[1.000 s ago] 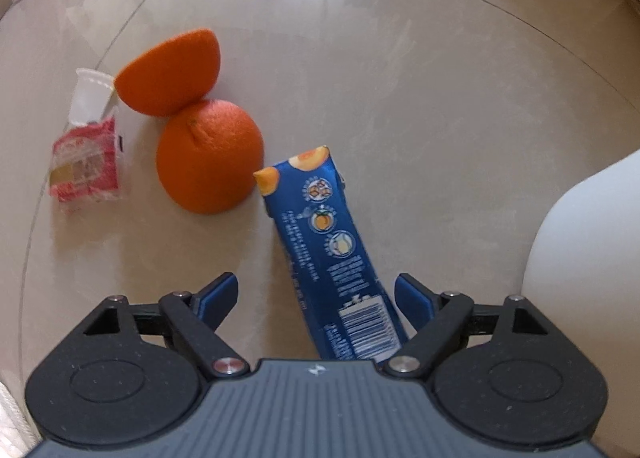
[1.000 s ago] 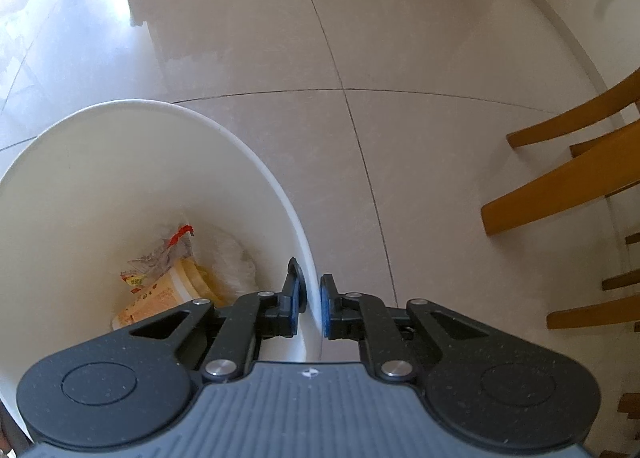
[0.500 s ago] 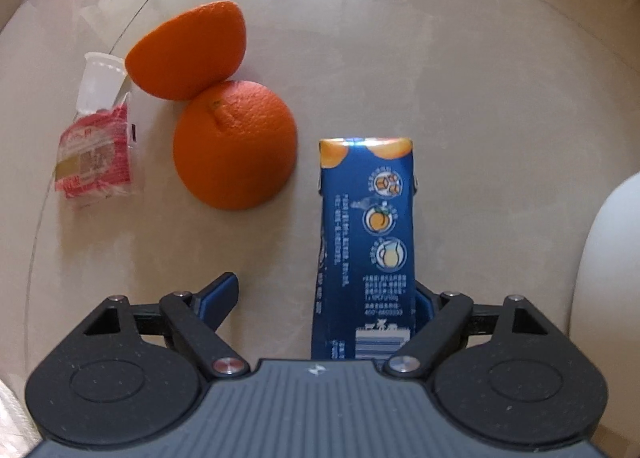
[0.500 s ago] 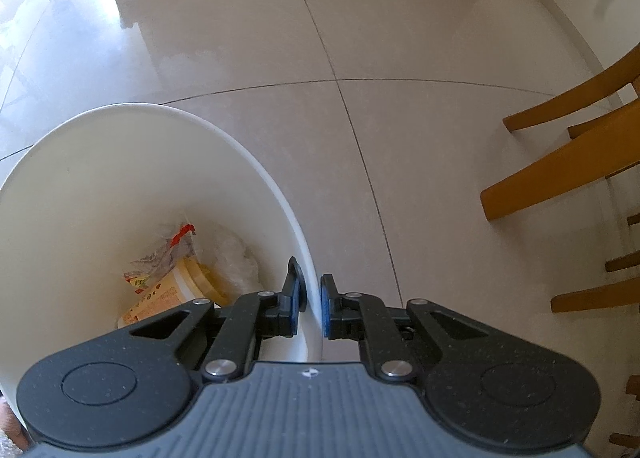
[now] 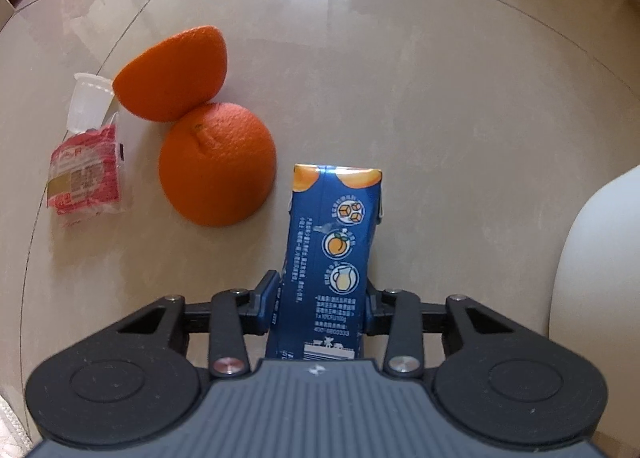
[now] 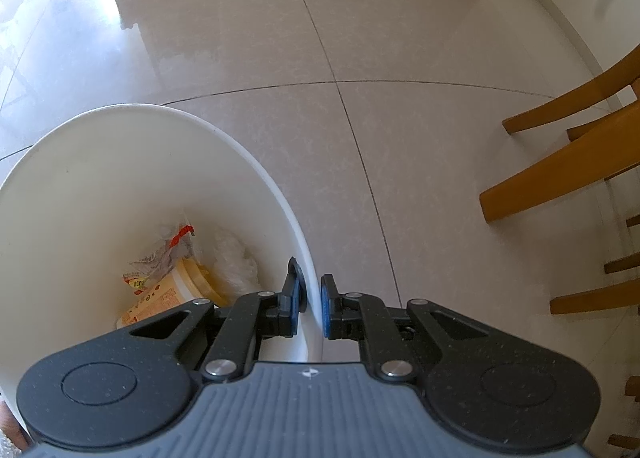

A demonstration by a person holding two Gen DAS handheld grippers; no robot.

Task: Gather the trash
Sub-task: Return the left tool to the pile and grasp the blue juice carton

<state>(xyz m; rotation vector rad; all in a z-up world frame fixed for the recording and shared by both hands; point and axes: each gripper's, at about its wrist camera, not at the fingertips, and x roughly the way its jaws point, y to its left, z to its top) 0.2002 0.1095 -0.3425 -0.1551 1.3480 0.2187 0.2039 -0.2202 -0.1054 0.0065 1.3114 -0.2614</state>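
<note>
Left wrist view: the left gripper [image 5: 320, 300] is clenched on the blue juice carton [image 5: 334, 246], its blue-padded fingers [image 5: 267, 290] pressing either side of the carton's lower end at lower centre of the frame. The carton extends away from the camera, its orange-printed top end at mid-frame. Whether it rests on the tiled floor [image 5: 460, 106] or is lifted clear cannot be told.

Just left of the carton's far end, a whole orange [image 5: 216, 164] sits on the floor, close beside the carton. A second orange piece [image 5: 172, 72] lies behind it, touching it, toward the upper left. Left of both, a red-and-white wrapper [image 5: 86, 174] lies flat, with a small clear plastic cup [image 5: 88, 100] at its far edge. At the right edge of the frame, part of a white bin [image 5: 596, 278] shows.

Right wrist view: the right gripper [image 6: 310, 308] grips the rim of the white bin [image 6: 120, 162], one finger inside the wall, one outside, at lower centre. Inside the bin, lower left, lie a yellow-lidded paper tub [image 6: 176, 290], crumpled wrappers [image 6: 160, 254] and clear plastic film [image 6: 234, 258]. Wooden chair legs [image 6: 560, 166] stand on the floor at right, well apart from the bin.
</note>
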